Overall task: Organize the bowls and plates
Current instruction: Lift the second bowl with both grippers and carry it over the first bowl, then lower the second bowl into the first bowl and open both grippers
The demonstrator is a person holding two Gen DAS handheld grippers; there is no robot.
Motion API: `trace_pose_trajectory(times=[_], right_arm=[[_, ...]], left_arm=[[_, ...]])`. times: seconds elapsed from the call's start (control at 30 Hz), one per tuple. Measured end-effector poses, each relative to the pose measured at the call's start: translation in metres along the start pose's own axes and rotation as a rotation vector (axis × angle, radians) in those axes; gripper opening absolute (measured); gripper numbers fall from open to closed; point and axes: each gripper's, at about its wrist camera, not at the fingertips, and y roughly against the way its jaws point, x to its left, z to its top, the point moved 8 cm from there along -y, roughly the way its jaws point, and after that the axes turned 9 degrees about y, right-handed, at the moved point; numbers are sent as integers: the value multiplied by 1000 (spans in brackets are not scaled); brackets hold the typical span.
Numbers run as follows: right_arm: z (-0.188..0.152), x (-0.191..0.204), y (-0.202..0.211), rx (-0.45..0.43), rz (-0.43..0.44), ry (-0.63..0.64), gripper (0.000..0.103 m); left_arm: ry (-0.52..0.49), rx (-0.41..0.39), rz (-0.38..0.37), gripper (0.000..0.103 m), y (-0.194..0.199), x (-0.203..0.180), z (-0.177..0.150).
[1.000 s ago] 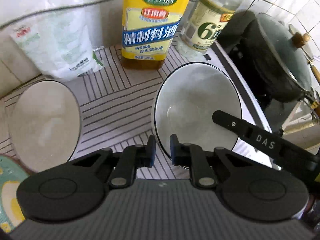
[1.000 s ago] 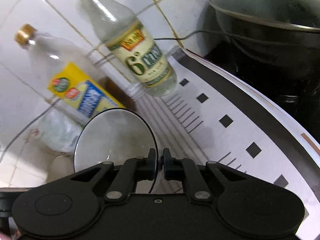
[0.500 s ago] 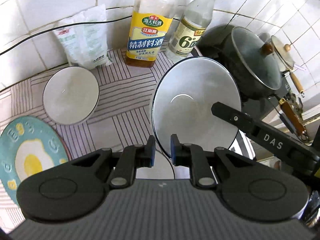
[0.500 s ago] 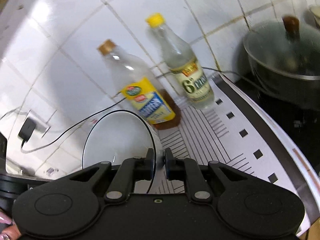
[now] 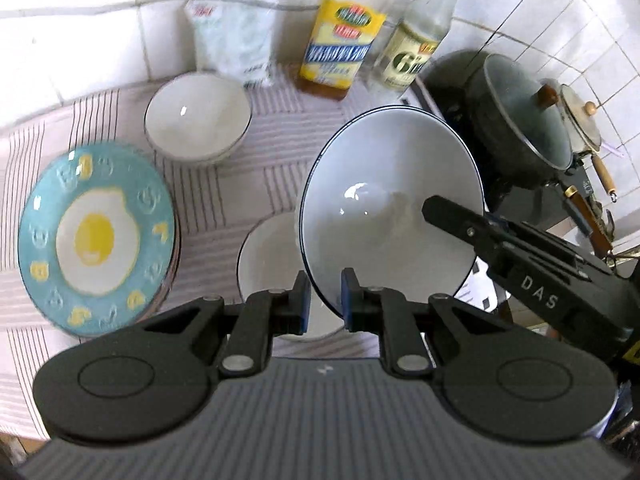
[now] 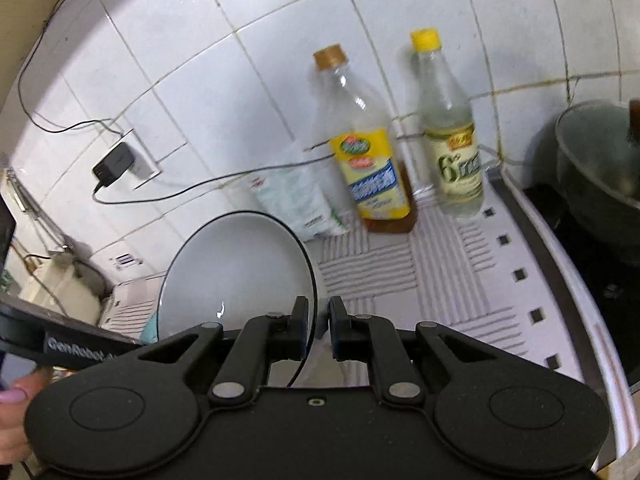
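We see our left gripper (image 5: 323,294) clamped on the near rim of a big bowl (image 5: 384,204), held tilted above the striped cloth (image 5: 224,192). Our right gripper (image 5: 460,220) reaches in from the right, one finger inside the bowl on its far rim. Below the big bowl sits a smaller bowl (image 5: 264,260). To the left lies an egg plate (image 5: 96,236), with another bowl (image 5: 198,116) behind it. Two bottles (image 5: 344,48) stand against the tiles, a lidded pot (image 5: 524,116) to the right.
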Motion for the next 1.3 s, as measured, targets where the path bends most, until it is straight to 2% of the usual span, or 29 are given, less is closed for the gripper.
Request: trace_pose_trajectory(times=[0.27, 0.4, 0.63, 0.87, 1.3], right_arm=[[-27, 7, -18, 63, -5, 36, 15], [-38, 10, -31, 69, -66, 77, 15], [-46, 13, -46, 75, -100, 162, 14], [-49, 20, -58, 74, -154, 294, 14], [-55, 21, -67, 94, -172, 367, 12]], left_arm=[[85, 48, 31, 14, -26, 22, -19], [62, 21, 69, 16, -37, 26, -21], [98, 58, 99, 16, -63, 37, -28], [89, 48, 119, 18, -67, 41, -23], [80, 90, 151, 18, -71, 46, -23]])
